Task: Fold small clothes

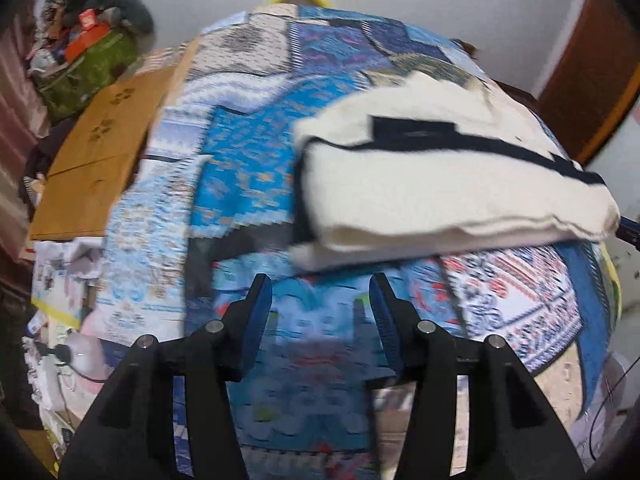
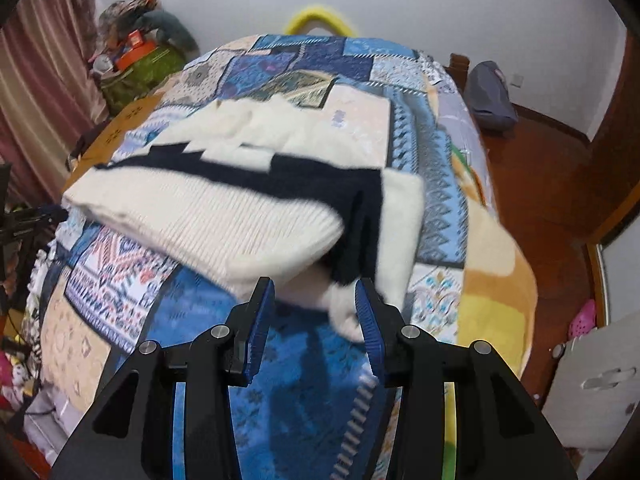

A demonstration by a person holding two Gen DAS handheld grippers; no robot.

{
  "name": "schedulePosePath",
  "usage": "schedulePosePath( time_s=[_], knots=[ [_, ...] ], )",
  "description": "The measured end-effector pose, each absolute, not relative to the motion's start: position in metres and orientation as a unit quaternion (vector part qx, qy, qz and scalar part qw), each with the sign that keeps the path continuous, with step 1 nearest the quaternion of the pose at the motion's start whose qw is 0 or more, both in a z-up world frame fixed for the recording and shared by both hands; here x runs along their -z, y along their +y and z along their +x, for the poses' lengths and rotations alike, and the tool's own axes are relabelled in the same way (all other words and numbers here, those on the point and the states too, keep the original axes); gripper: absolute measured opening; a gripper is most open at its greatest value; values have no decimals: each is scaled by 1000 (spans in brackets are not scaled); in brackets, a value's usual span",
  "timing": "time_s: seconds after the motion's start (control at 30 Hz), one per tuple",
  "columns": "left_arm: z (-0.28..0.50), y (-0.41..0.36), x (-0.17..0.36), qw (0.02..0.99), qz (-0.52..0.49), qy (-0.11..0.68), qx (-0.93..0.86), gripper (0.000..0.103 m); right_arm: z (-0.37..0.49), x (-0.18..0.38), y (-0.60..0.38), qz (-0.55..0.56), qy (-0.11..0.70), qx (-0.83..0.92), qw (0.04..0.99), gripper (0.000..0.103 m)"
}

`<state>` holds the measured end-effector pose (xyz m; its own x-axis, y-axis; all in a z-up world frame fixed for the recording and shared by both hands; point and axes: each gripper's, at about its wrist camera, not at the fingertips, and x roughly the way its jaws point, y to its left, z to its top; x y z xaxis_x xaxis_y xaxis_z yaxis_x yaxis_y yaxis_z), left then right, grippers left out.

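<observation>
A cream knit sweater with a dark navy band lies folded on the blue patchwork bedspread. In the left wrist view my left gripper stands open just short of the sweater's near edge, with only bedspread between its fingers. In the right wrist view the same sweater fills the middle of the bedspread. My right gripper is open at the sweater's near right corner. A cream tip of cloth lies loose beside its right finger, not pinched.
A cardboard box and a green bag piled with clutter stand left of the bed. A yellow hoop shows past the far end. On the wooden floor at right lie a grey backpack and a white stool.
</observation>
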<state>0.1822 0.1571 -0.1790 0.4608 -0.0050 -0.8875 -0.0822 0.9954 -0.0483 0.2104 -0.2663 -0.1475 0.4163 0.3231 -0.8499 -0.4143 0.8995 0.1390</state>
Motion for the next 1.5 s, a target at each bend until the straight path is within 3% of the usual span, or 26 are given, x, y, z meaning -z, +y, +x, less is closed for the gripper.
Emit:
schedulePosePath(
  time_s=[0.1,0.2,0.67,1.0,1.17,1.37,1.5],
  knots=[
    [189,137,187,852,-20,524,-18,50,205,153,-263,-44,499,-228,835,39],
    [199,119,195,850,-3,526,-19,50,201,163,-255,-44,507,-236,828,47],
    [258,121,169,868,5,496,-33,50,243,165,-196,-37,473,-298,828,47],
    [335,153,174,867,1,492,-77,49,307,161,-215,14,460,-237,855,47],
    [340,177,164,871,-25,481,-96,49,317,143,-234,32,444,-209,870,48],
    [321,175,164,870,-16,486,-84,49,306,125,-238,-1,409,-185,894,60],
    [296,158,166,873,-6,486,-51,51,296,124,-223,-19,408,-200,891,61]
  ],
)
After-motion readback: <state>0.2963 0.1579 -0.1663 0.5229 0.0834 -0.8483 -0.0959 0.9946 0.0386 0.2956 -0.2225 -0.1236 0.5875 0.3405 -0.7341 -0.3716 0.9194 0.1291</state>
